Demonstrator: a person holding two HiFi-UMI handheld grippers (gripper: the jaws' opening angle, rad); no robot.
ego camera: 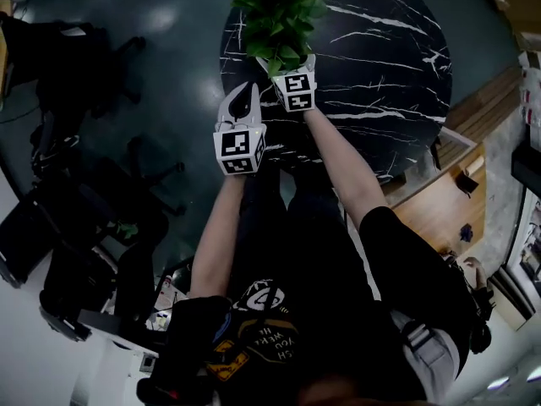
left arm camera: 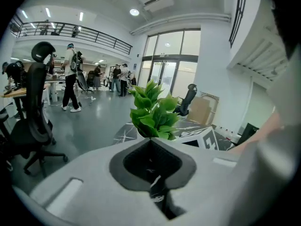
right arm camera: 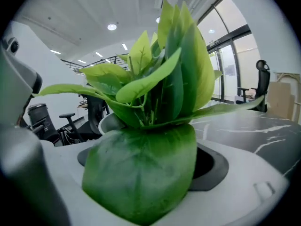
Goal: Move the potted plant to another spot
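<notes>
Looking on from close by, I saw a person stand at a round black marble table [ego camera: 380, 74] with a gripper in each hand; the worry was the hold on the potted plant [ego camera: 275, 15]. Only the right gripper [ego camera: 286, 73] was at its white pot [right arm camera: 106, 122], low under a tall, bushy head of leaves; such a top-heavy load could tip or slide out if carried fast or at a tilt. One broad leaf [right arm camera: 141, 182] drooped straight across the jaws, so the exact contact was hidden, and a poor bite would go unnoticed. The plant also stood near the table's edge; a slip there might send it to the floor.

That gripper's jaws looked partly apart with the pot set between them, and I judged them closed on it; the foliage rose directly above and in front of its camera. I could not tell whether the pot rested on the marble or hung just off it.

The left gripper [ego camera: 247, 91] hovered just beside and nearer the person, jaws closed together on nothing; it gave the pot no support; the plant stood just beyond its tips, apart from them.
</notes>
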